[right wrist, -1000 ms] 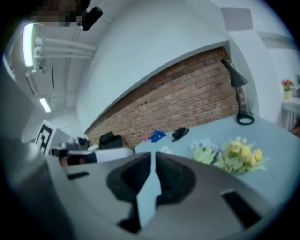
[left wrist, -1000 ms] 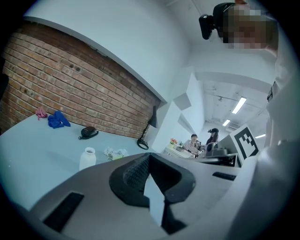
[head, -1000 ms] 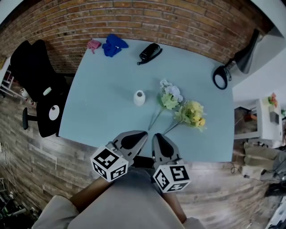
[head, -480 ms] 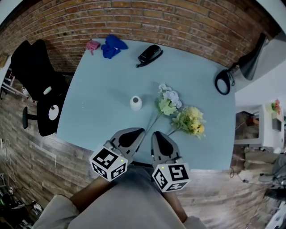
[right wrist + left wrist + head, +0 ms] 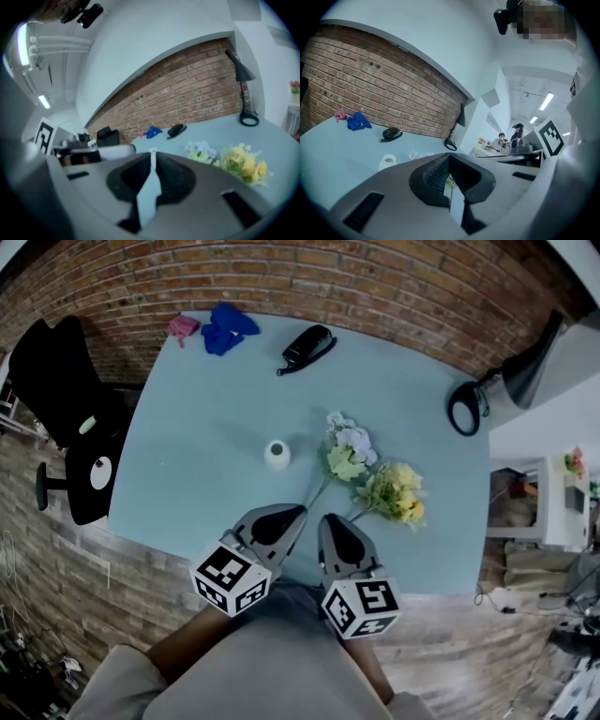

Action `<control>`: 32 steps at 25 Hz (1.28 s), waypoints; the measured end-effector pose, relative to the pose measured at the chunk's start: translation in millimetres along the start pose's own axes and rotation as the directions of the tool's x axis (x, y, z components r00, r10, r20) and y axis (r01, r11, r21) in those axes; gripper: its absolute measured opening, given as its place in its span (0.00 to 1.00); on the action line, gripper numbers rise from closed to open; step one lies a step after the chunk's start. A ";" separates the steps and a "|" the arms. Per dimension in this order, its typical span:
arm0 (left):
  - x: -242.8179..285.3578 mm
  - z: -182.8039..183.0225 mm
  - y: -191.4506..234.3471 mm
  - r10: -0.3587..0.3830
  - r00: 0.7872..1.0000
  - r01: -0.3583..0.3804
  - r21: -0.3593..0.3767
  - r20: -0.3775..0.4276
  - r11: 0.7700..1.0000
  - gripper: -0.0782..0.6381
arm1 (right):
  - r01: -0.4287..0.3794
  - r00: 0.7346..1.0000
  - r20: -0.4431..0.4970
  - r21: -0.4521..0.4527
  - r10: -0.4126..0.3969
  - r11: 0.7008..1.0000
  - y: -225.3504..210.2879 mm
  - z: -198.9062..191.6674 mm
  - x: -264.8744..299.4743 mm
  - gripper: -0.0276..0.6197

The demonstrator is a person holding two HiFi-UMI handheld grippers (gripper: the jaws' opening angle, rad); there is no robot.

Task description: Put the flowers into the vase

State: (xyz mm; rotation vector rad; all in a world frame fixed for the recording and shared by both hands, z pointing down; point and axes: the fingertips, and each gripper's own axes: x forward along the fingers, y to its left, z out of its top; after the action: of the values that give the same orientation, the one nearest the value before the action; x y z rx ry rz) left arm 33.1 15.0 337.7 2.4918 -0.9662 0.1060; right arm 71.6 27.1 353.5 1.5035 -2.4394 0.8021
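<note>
A light-blue table (image 5: 187,427) stands against a brick wall (image 5: 394,287), with one black office chair (image 5: 66,381) off its left edge and one black desk lamp (image 5: 525,362) at its right end. Two grippers sit side by side over the near edge. The left gripper (image 5: 281,519) has its jaws closed together on nothing, and so does the right gripper (image 5: 336,535). Each carries a cube printed with black-and-white square markers (patterns, not letters).

Two bunches of flowers lie flat on the table, stems pointing back toward the grippers. The pale flowers (image 5: 349,448) lie just beyond and between the two grippers. The yellow flowers (image 5: 398,493) lie near the right gripper, ahead of it and to its right, and touch the pale bunch. In the right gripper view both bunches show to the right of the closed jaws.

One black telephone (image 5: 307,345) rests near the wall, and a blue cloth (image 5: 225,327) and a smaller pink cloth (image 5: 182,326) lie at the far left corner. One small white vase (image 5: 277,454) stands upright ahead of the left gripper, apart from it, just left of the pale flowers.
</note>
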 end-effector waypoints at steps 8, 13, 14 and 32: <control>26.2 -3.0 11.1 -0.051 0.998 0.050 -0.026 -0.046 0.998 0.14 | 0.086 0.994 -0.072 0.064 -0.081 0.994 -32.3 -12.2 15.4 0.08; 37.7 -11.9 18.7 -0.073 0.993 0.070 -0.035 -0.097 0.997 0.14 | 0.159 0.981 -0.130 0.106 -0.145 0.982 -57.6 -27.0 20.7 0.08; 40.2 -12.8 18.0 -0.085 0.992 0.082 -0.033 -0.098 0.996 0.13 | 0.171 0.978 -0.141 0.112 -0.155 0.979 -62.8 -29.9 22.6 0.09; 71.8 -40.3 11.3 -0.142 0.977 0.130 -0.086 -0.158 0.988 0.14 | 0.378 0.911 -0.290 0.299 -0.293 0.876 -141.1 -86.1 23.4 0.25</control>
State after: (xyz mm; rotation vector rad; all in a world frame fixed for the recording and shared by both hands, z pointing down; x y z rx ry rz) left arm 83.3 -18.8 394.7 2.4286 -0.7176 0.2228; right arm 171.2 4.7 485.6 1.7665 -1.8551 1.2995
